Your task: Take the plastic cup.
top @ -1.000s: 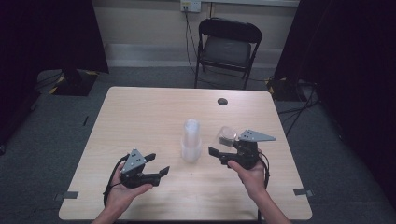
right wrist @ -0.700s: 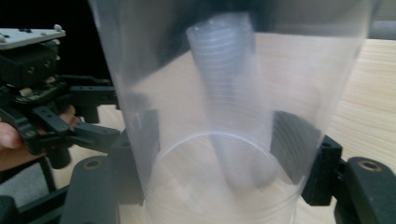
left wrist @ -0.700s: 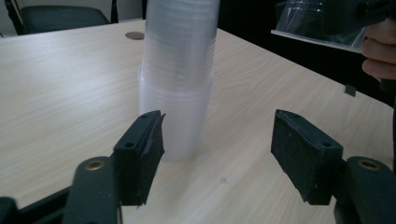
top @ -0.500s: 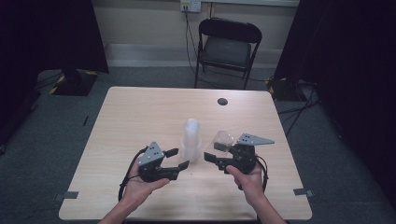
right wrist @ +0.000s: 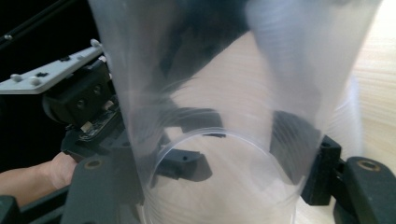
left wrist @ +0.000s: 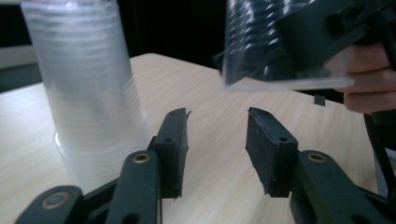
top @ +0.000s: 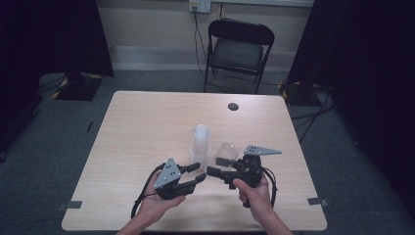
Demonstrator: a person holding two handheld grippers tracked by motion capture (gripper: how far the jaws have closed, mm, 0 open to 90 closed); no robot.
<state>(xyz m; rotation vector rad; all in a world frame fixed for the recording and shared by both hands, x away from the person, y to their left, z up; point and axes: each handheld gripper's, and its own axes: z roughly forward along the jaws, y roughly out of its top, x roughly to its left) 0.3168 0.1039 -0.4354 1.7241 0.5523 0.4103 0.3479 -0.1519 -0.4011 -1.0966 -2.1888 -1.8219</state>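
At lower centre of the high view, the right gripper [top: 218, 166] clasps a clear plastic cup [top: 226, 152], while the left gripper [top: 195, 174], jaws just closing on nothing, points toward the tall stack of clear plastic cups [top: 200, 144].

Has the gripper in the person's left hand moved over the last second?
Yes. In the high view the left gripper has slid rightward across the table toward the stack of clear cups, and its empty jaws have just been closing.
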